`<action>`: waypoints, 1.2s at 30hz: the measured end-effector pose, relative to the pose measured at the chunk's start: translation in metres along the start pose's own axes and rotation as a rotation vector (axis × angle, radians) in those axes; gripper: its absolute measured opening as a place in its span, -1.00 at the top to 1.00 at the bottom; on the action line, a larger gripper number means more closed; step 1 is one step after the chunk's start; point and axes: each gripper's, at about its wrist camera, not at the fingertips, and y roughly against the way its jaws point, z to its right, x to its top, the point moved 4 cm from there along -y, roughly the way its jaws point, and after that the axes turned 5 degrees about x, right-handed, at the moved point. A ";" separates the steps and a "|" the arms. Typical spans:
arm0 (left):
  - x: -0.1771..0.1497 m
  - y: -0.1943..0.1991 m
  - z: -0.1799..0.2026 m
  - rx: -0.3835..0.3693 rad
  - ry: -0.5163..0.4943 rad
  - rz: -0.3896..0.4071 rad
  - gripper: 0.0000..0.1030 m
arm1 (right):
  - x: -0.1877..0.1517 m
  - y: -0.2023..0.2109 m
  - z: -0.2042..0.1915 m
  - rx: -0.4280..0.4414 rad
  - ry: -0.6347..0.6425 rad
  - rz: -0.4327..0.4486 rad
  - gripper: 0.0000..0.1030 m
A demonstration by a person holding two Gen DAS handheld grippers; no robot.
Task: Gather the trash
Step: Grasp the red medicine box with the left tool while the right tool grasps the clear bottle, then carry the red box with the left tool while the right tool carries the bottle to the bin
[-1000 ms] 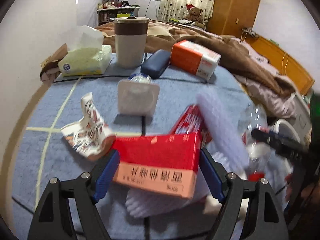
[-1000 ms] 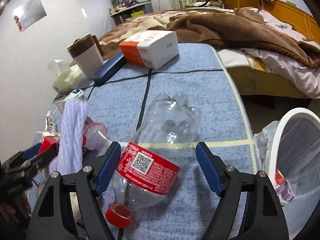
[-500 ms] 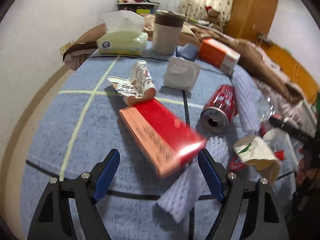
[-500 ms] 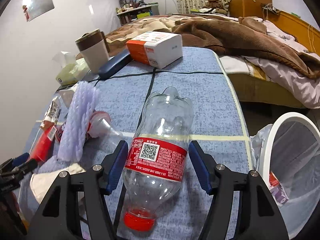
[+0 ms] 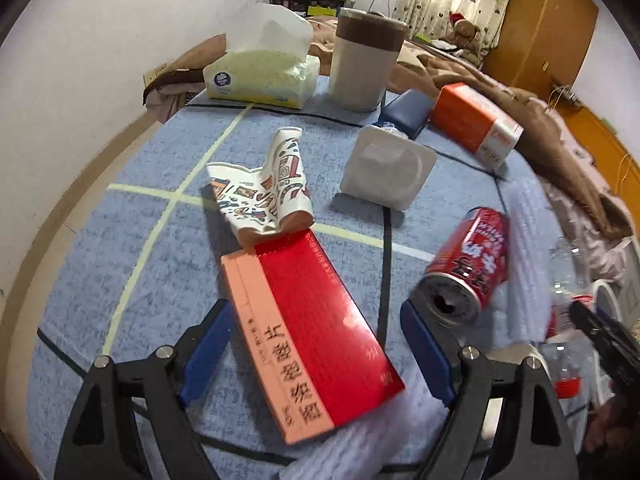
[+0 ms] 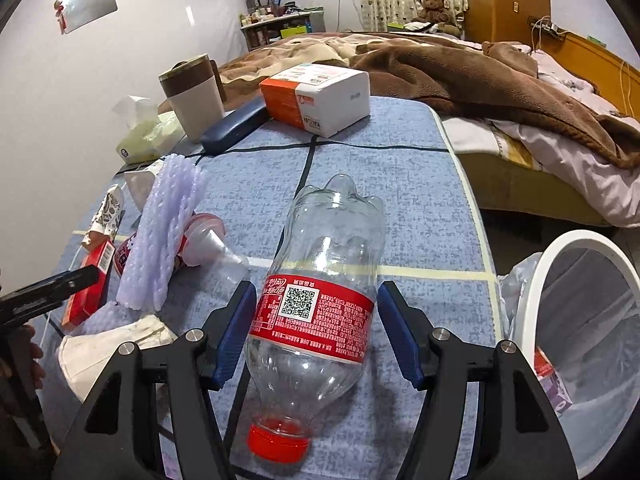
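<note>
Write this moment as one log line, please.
left gripper: jaws opening around red cardboard box | right gripper: jaws gripping clear plastic bottle

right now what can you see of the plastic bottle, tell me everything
The bottle is clear, empty-looking plastic with a red label bearing a QR code and a red cap screwed on. It lies on its side on the blue mat, cap toward the camera, lobed base pointing away. The right gripper straddles its labelled middle, both blue pads close against the label; whether they press on it cannot be told. A white-rimmed bin stands to its right, off the mat.
</note>
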 end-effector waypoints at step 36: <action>-0.023 0.066 -0.002 -0.002 -0.016 0.158 -0.29 | -0.003 0.038 0.006 0.063 -0.026 0.120 -0.23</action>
